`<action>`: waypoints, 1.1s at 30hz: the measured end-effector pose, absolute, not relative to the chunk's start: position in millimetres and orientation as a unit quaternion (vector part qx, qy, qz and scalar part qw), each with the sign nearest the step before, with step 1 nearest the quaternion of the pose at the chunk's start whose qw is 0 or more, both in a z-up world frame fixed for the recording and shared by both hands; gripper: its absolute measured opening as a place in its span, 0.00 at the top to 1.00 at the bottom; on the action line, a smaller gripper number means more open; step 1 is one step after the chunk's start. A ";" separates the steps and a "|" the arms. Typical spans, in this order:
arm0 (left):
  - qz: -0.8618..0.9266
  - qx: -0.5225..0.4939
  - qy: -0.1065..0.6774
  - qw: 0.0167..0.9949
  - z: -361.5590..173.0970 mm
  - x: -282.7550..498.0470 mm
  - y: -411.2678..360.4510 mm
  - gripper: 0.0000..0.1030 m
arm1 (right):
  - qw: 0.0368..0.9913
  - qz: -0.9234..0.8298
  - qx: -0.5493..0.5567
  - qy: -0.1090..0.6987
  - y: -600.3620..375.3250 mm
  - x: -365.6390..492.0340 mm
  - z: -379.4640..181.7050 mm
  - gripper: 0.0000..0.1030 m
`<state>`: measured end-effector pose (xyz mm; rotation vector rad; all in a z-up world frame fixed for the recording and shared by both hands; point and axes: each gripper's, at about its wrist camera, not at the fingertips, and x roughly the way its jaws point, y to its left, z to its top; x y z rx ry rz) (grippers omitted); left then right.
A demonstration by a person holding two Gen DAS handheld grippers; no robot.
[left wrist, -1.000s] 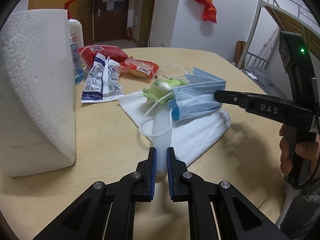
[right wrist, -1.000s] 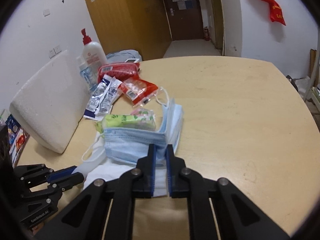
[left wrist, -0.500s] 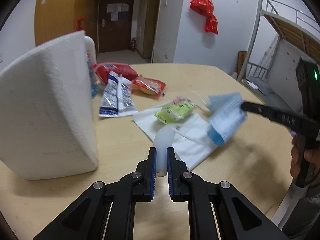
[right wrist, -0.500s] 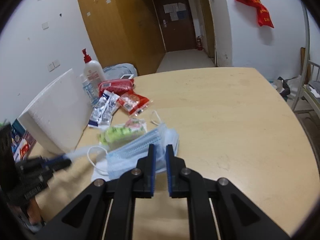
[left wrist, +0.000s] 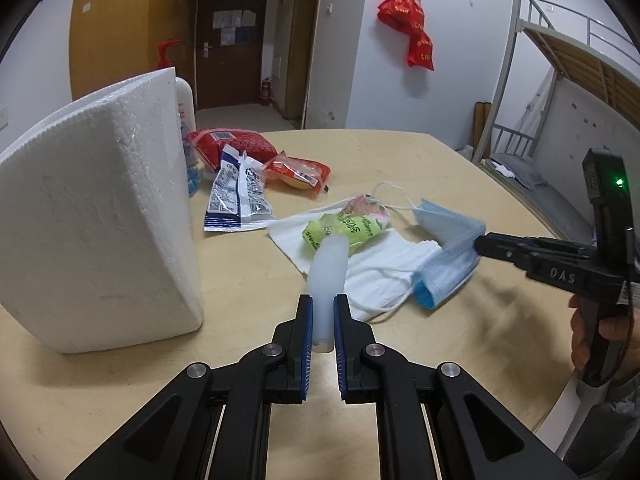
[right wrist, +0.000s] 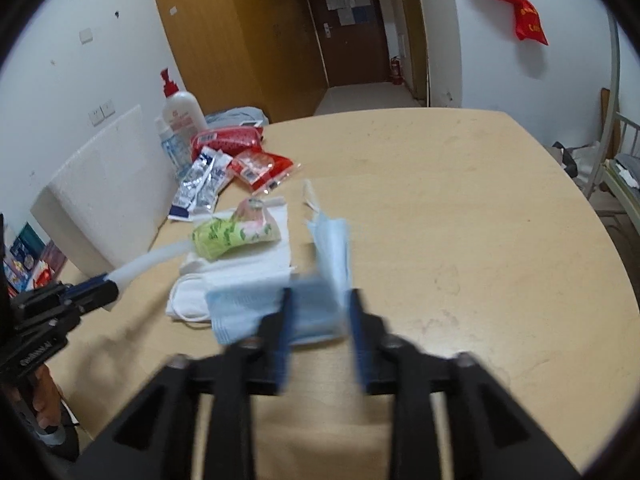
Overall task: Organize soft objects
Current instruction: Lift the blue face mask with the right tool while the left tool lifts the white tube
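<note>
My left gripper (left wrist: 319,322) is shut on a translucent white tube (left wrist: 328,268) that points toward a green snack packet (left wrist: 348,229). It also shows in the right wrist view (right wrist: 100,290). My right gripper (right wrist: 320,314) is open, with a blue face mask (right wrist: 304,312) lying between its jaws on the table. In the left wrist view the mask (left wrist: 448,264) lies folded at the tip of the right gripper (left wrist: 480,245). A white mask (left wrist: 384,280) and a white cloth (right wrist: 256,256) lie under the packet.
A white foam block (left wrist: 100,216) stands at the left. Behind it are a pump bottle (right wrist: 182,114), red snack bags (left wrist: 236,144), a blue and white packet (left wrist: 236,196) and another red packet (left wrist: 298,170). The round wooden table (right wrist: 460,208) stretches to the right.
My right gripper has opened and let go of the blue mask, which now lies on the table right of the white mask. My left gripper still holds the tube.
</note>
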<state>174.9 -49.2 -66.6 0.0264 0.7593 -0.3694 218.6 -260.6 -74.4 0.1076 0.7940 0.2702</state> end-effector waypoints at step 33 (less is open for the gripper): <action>-0.182 0.002 0.362 0.914 -64.4 170.1 -43.7 0.89 | 0.905 0.075 0.071 0.413 -257.0 256.0 -86.9 0.58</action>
